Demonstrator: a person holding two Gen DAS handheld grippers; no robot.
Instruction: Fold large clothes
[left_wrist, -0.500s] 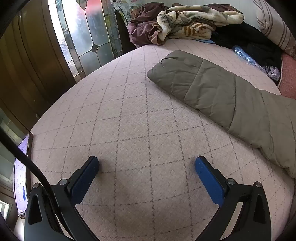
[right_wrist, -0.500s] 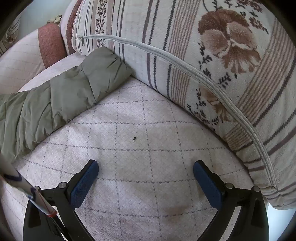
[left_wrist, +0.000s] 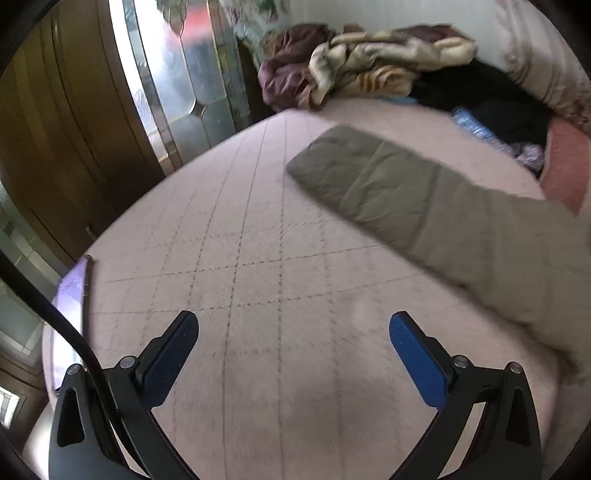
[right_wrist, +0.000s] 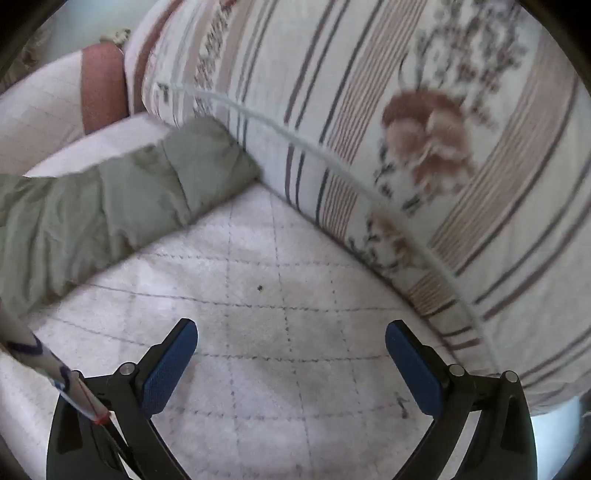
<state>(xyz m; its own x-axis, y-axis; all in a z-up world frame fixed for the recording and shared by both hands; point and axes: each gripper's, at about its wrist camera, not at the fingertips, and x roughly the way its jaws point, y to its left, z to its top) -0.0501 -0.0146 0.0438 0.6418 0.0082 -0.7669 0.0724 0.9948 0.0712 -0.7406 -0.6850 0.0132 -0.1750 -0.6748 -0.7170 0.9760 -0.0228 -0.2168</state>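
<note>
Both views blur—jacket (left_wrist: 424, 199) runs off-frame.

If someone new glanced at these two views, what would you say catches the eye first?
Probably the olive quilted jacket stretched across the pink checked bedspread, one sleeve end touching the big striped floral pillow. Next, the rumpled blanket heap at the bed's far edge. Both the left tongs and right tongs hang open, empty.

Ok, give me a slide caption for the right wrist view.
Open right gripper above the checked bedspread, the olive padded sleeve ending against a striped floral pillow.
</note>
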